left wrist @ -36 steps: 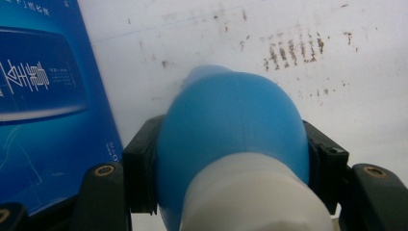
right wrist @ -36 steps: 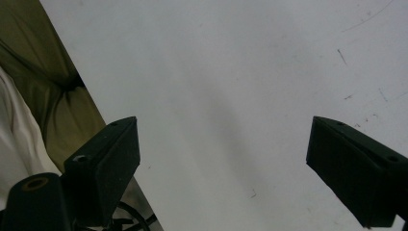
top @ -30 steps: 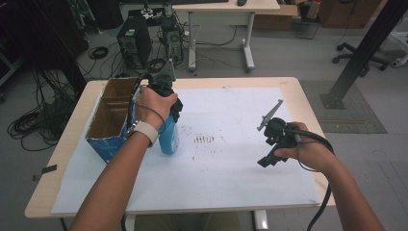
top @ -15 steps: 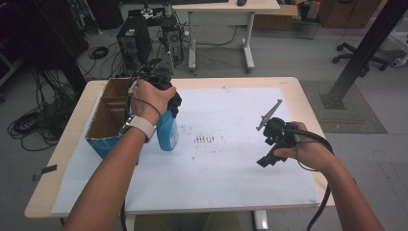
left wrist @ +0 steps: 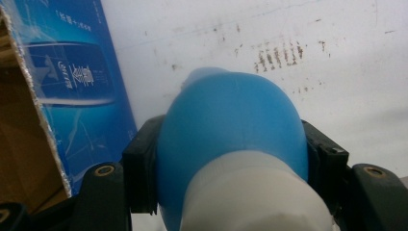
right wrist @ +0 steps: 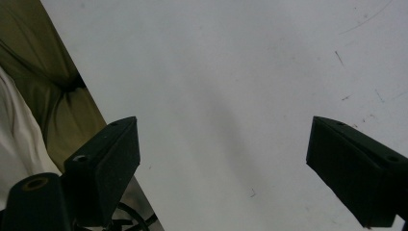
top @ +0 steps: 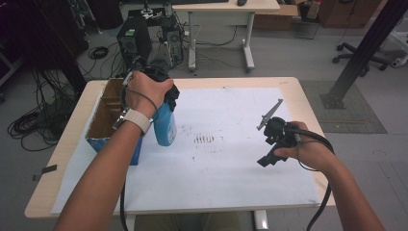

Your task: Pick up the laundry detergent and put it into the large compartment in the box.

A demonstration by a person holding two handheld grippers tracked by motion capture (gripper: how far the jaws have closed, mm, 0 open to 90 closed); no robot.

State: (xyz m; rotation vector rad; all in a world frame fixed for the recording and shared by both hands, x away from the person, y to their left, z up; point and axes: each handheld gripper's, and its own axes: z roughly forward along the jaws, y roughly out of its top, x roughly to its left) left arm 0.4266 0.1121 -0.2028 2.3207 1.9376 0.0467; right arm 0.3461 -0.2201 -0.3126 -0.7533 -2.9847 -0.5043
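1. Beside the cardboard box [top: 103,118], left gripper [top: 161,89] is clamped on the blue bottle [top: 165,126], held just off the white sheet [top: 226,168].
2. I'd lift straight, keeping it upright and clear of the box wall.
3. Right gripper [right wrist: 223,159] hangs wide open, holding nothing.

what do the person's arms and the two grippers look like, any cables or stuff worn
Both forearms are bare, with no sleeves; the left wrist wears a pale woven watch strap. Both grippers, left gripper and right gripper, are black with blocky jaws, each trailing a black cable; a grey plate tops the right.

An open cardboard box [top: 103,118] sits beside scuff marks [top: 205,139] on white sheet [top: 226,168].
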